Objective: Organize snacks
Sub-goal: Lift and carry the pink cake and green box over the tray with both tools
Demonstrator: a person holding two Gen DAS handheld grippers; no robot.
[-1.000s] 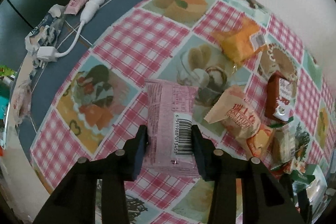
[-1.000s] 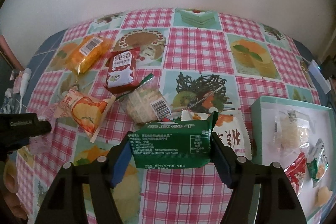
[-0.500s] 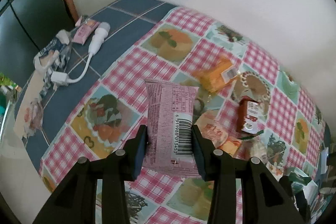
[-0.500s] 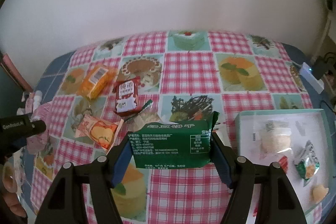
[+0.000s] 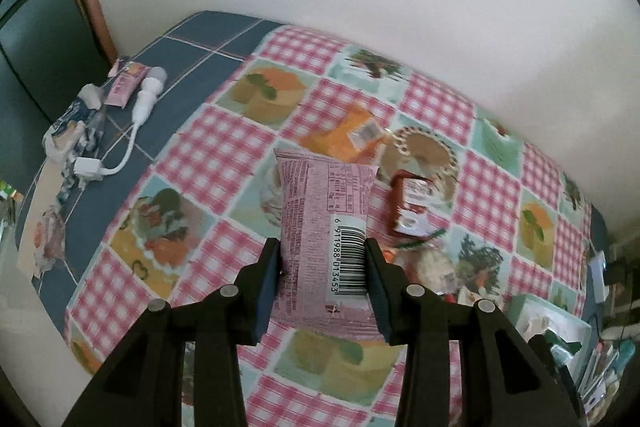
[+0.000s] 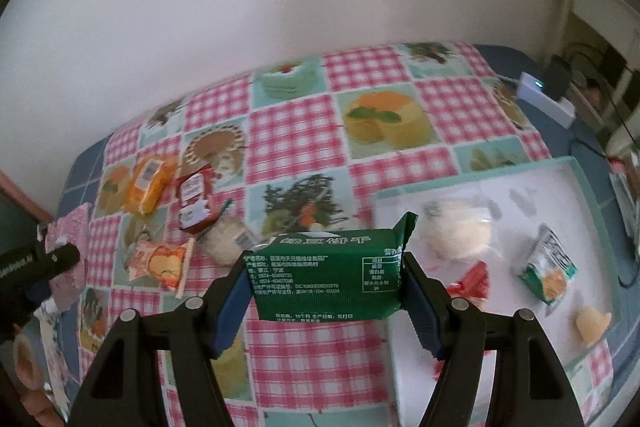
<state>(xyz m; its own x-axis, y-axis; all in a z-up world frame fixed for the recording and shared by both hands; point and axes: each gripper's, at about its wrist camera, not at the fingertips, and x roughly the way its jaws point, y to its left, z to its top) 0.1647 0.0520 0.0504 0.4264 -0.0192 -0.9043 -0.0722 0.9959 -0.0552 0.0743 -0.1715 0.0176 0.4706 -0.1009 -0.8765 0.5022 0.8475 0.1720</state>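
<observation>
The left gripper (image 5: 322, 277) is clamped on a pink foil snack packet with a white barcode panel (image 5: 324, 223), its two fingers pressing the packet's long sides; the packet stands upright between them, held in the air above the pink-checked tablecloth with dessert pictures (image 5: 224, 135).

The right gripper (image 6: 326, 285) is closed on a dark green rectangular biscuit packet printed with white text (image 6: 326, 273), gripped at its two short ends and held level, just above the near left corner of the shallow white tray with a pale green rim (image 6: 472, 177).

Inside that tray lie a round pale cake in clear wrap (image 6: 458, 233), a red twisted wrapper (image 6: 470, 281) just beside the right gripper's finger, a small green and orange sachet (image 6: 546, 267) and a pale yellow piece (image 6: 592, 321) toward the near edge.

To the left of the tray, on the cloth, sit a round pale snack in clear wrap with a barcode label (image 6: 228, 239), an orange and red sachet (image 6: 162, 263), a dark red packet with a white label (image 6: 194, 201) and an orange packet (image 6: 150, 181), the last two touching. In the right wrist view the left gripper and its pink packet show at the far left edge.

Well to the right of the tray, near the wall, is a white power adapter with a lit dot (image 6: 546, 99). Beyond the cloth's left edge, on the blue tiled table (image 5: 192, 39), lie a white cable with plug (image 5: 132, 123) and a small pink tube (image 5: 126, 85).
</observation>
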